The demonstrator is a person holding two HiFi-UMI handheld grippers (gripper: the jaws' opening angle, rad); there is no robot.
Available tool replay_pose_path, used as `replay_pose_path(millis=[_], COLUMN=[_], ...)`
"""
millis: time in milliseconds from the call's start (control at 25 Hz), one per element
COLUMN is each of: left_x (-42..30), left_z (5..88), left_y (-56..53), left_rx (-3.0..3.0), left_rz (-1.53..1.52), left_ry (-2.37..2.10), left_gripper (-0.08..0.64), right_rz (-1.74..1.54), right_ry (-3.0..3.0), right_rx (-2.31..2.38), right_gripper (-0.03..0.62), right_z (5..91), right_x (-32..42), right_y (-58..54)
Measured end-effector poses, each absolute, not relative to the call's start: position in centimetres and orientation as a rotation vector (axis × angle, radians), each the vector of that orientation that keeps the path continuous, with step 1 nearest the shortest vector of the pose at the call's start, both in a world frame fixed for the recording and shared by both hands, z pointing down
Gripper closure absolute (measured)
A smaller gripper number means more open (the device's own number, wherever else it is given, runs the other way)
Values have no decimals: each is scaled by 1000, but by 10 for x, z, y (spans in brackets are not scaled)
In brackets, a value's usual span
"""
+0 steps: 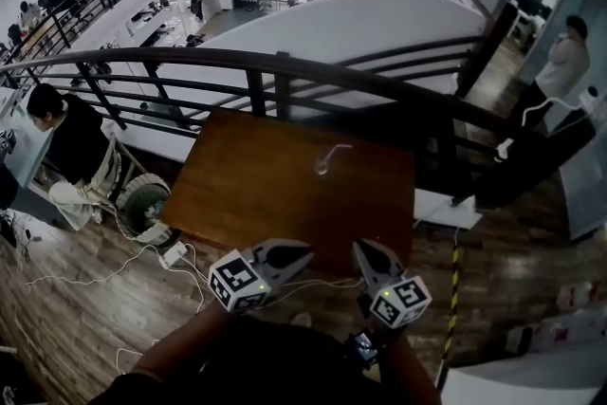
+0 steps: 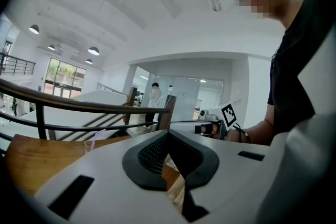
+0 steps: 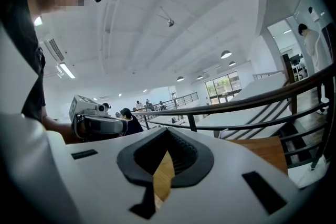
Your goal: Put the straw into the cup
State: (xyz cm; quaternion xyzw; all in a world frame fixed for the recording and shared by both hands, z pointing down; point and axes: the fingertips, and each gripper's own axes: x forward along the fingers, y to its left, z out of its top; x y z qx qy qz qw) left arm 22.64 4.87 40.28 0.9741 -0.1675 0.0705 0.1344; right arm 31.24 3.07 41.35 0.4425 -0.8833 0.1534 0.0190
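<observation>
Left gripper [image 1: 305, 251] and right gripper [image 1: 360, 247] hover low at the brown wooden table's [image 1: 247, 194] near edge, tips angled inward, jaws pressed together, empty. The clear plastic cup [image 1: 323, 168], well apart from them, has the pale bent straw [image 1: 335, 150] in it.

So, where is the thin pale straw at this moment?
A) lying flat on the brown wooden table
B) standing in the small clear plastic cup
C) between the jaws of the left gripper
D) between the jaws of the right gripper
B: in the head view the thin pale straw rises out of the small clear plastic cup, which stands on the brown wooden table.
</observation>
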Motion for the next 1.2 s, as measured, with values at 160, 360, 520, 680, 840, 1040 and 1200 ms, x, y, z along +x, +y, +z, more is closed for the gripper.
replay_pose_path(millis=[160, 360, 520, 680, 840, 1040, 1200], left_x=[207, 170, 135, 101, 71, 41, 15], left_z=[400, 397, 399, 401, 404, 405, 406], left_y=[59, 81, 98, 122, 145, 178, 208], left_rx=[2832, 2836, 2840, 2835, 2844, 2858, 2874], left_rz=[190, 174, 173, 171, 164, 155, 153], left_ry=[-483, -448, -421, -396, -365, -321, -285], left_gripper=[549, 549, 549, 549, 549, 549, 549], right_rz=[468, 478, 468, 453, 440, 415, 380], right_ry=[-2741, -2722, -2711, -2695, -2680, -2659, -2645], right_rx=[1374, 1392, 1405, 1431, 1461, 1511, 1560], right_gripper=[581, 581, 581, 581, 581, 581, 581], right_z=[413, 414, 415, 414, 414, 414, 413], right_x=[290, 248, 209, 174, 143, 111, 85], right_y=[42, 67, 82, 107, 132, 170, 202])
